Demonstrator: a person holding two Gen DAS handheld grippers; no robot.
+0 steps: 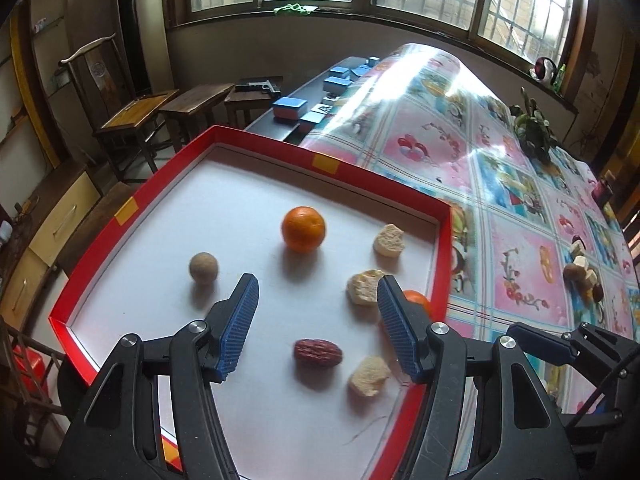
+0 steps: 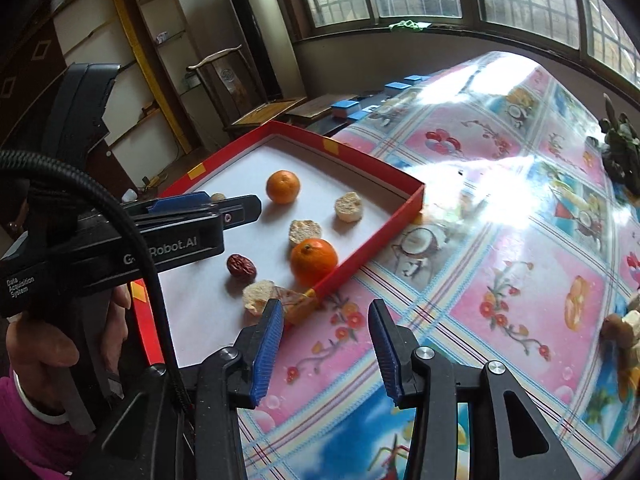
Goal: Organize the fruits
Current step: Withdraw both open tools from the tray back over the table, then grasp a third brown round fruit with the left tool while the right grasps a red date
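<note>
The left gripper (image 1: 318, 292) is hanging above the red tray (image 1: 372, 178) with its blue pads (image 1: 240, 320) standing apart and nothing between them. In the left wrist view, a red date (image 1: 318, 353) is lying on the white tray floor below the gap, at about 6 o'clock from the gripper's middle. A whole tangerine (image 1: 303, 229) is sitting at 12 o'clock, well apart from the pads. A small brown round fruit (image 1: 204, 267) is resting at 10 o'clock, near the left pad. Three pale rough pieces are lying on the right half of the tray: one (image 1: 389, 240) at 2 o'clock near the far wall, one (image 1: 363, 287) just beside the right pad, and one (image 1: 369, 376) at 5 o'clock beside the date. A second tangerine (image 2: 314, 261) is sitting against the tray's right wall; in the left wrist view the right pad is hiding most of it.

The right gripper (image 2: 326, 308) is hovering over the flowered tablecloth (image 2: 520, 280), just outside the tray's near corner, its jaws also apart and empty. At 3 o'clock, near the edge of the right wrist view, a small heap of other fruits (image 2: 624, 332) is lying on the cloth, too blurred to name.
</note>
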